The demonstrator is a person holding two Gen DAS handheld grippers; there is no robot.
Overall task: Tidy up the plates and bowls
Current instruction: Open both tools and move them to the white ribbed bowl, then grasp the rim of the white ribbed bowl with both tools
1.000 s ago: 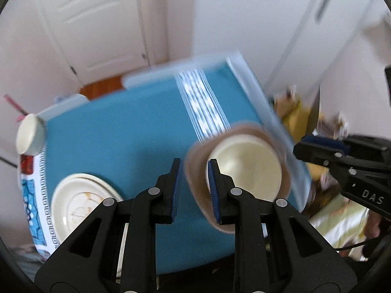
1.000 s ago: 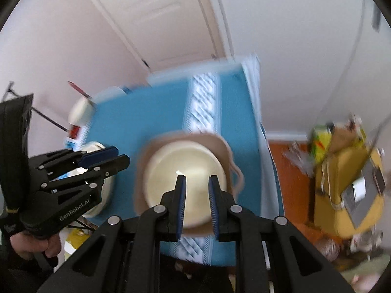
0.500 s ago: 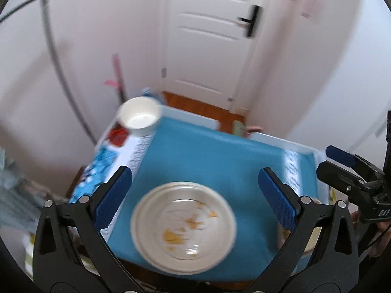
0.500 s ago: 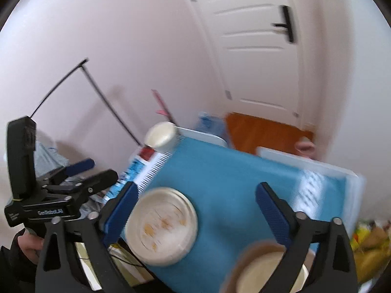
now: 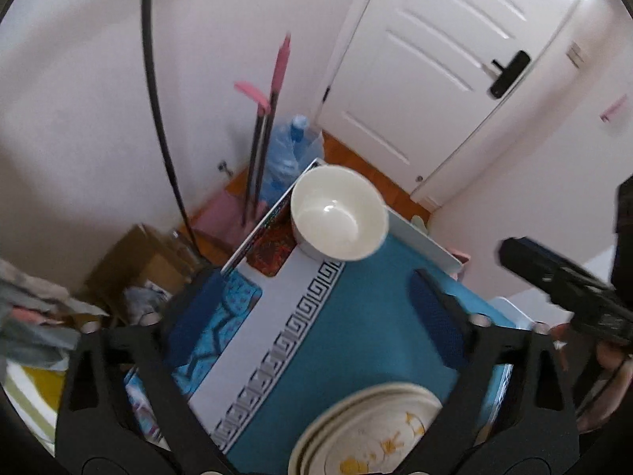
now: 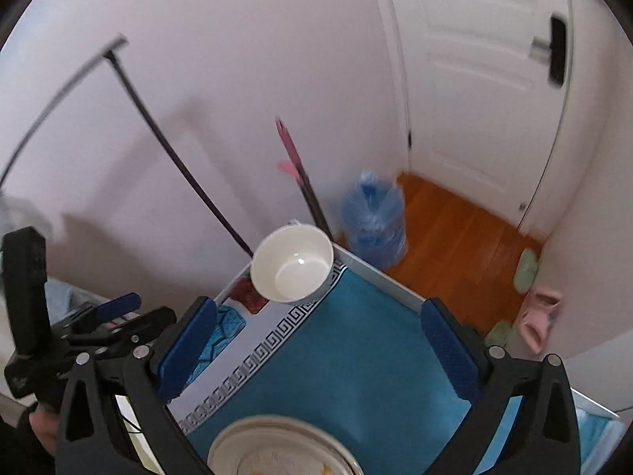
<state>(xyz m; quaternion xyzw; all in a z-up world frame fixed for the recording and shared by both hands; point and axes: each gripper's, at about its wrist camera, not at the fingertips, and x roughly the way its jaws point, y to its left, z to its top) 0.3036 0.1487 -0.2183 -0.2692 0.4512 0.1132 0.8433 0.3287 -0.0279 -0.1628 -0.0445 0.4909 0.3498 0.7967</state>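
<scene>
A white bowl stands empty at the far corner of the table with the teal cloth; it also shows in the right wrist view. A small stack of cream plates with orange marks lies at the near edge, also in the right wrist view. My left gripper is open and empty above the cloth, between plates and bowl. My right gripper is open and empty too, above the cloth in front of the bowl. The right gripper shows at the right of the left wrist view.
A blue water jug and pink-handled tools stand on the floor behind the bowl's corner. A white door is beyond. A cardboard box and clutter lie left of the table. Slippers lie on the floor at right.
A second ago both grippers were shut on a brown-rimmed bowl at the table's right. Both let go and opened, then swung left past the plates toward the white bowl.
</scene>
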